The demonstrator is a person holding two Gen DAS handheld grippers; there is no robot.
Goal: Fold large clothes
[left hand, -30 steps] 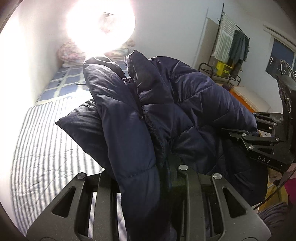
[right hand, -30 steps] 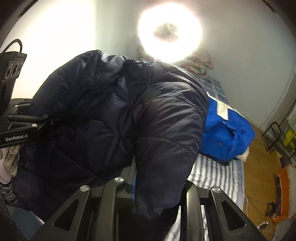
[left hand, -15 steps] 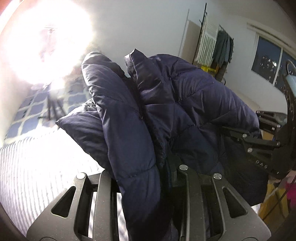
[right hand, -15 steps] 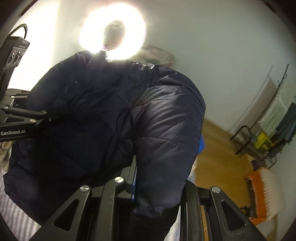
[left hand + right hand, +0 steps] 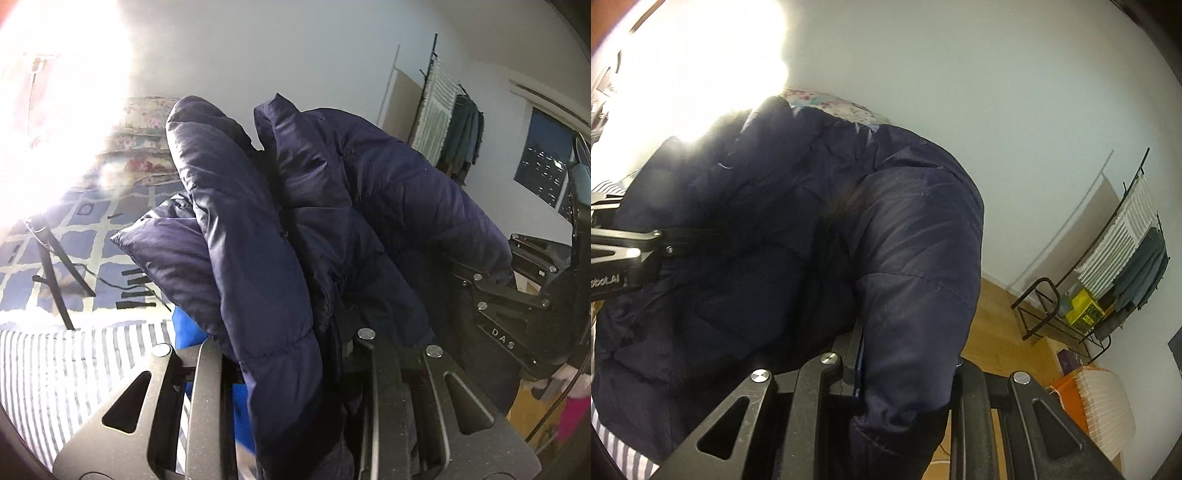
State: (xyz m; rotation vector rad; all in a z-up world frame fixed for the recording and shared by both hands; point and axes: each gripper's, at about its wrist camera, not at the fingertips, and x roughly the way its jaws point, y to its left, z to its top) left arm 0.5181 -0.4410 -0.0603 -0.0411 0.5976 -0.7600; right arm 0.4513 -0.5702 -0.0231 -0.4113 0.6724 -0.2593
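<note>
A bulky navy quilted jacket (image 5: 332,229) hangs bunched up in the air between both grippers. In the left wrist view my left gripper (image 5: 291,354) is shut on a thick fold of it, and padded folds rise in front of the camera and hide the fingertips. My right gripper (image 5: 509,295) shows at the right edge, clamped on the jacket's other end. In the right wrist view the jacket (image 5: 798,236) drapes over my right gripper (image 5: 901,369), which is shut on a padded roll. The left gripper (image 5: 628,254) grips the cloth at the far left.
Below lies a bed with a striped sheet (image 5: 74,369), a blue checked quilt (image 5: 74,229), a floral pillow (image 5: 140,122) and a bright blue garment (image 5: 184,328). A black tripod (image 5: 51,266) stands on the bed. A drying rack (image 5: 1115,266) and an orange crate (image 5: 1071,387) stand on the wooden floor (image 5: 997,332).
Both grippers have carried the jacket sideways together, grips unchanged. The right view has swung off the bed and blue garment onto the floor and rack; the blue garment now shows under the left gripper.
</note>
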